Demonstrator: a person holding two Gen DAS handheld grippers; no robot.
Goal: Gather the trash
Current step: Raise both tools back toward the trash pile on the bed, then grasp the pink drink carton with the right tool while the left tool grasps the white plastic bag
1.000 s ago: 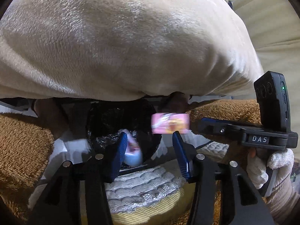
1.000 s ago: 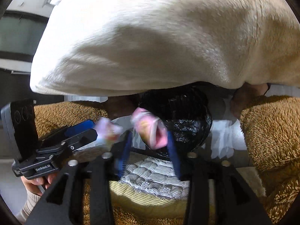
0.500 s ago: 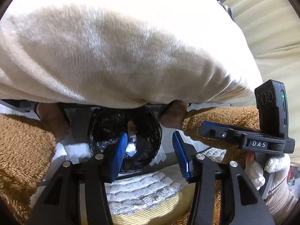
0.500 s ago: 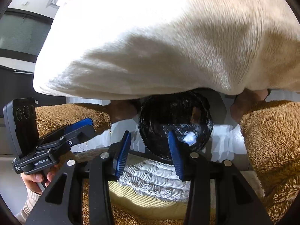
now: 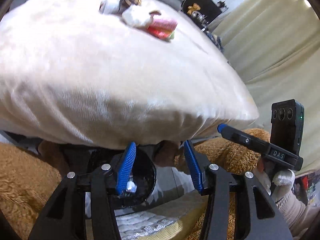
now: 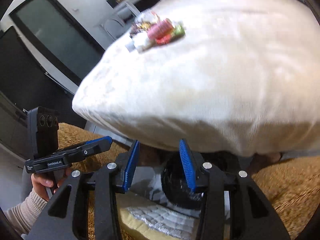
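Note:
A black-lined trash bin (image 5: pixel 140 182) stands on the floor under the edge of a cream cushion (image 5: pixel 110 76); a crumpled white wrapper (image 5: pixel 131 187) lies in it. The bin also shows in the right wrist view (image 6: pixel 180 190). A pile of trash lies on top of the cushion: a red wrapper (image 5: pixel 163 29), white tissue (image 5: pixel 136 19), also in the right wrist view (image 6: pixel 160 33). My left gripper (image 5: pixel 160 160) is open and empty above the bin. My right gripper (image 6: pixel 158 160) is open and empty; it shows at the right in the left wrist view (image 5: pixel 250 140).
Brown plush fabric (image 5: pixel 22 172) lies on both sides of the bin. A lace-edged yellow cushion (image 6: pixel 160 220) is just below the grippers. Cream curtains (image 5: pixel 270 40) hang at the right. A dark TV (image 6: pixel 52 32) stands at the far left.
Both grippers let go of their wrappers, which dropped into the bin. Both grippers then tilted up, so the trash pile on top of the cushion came into view.

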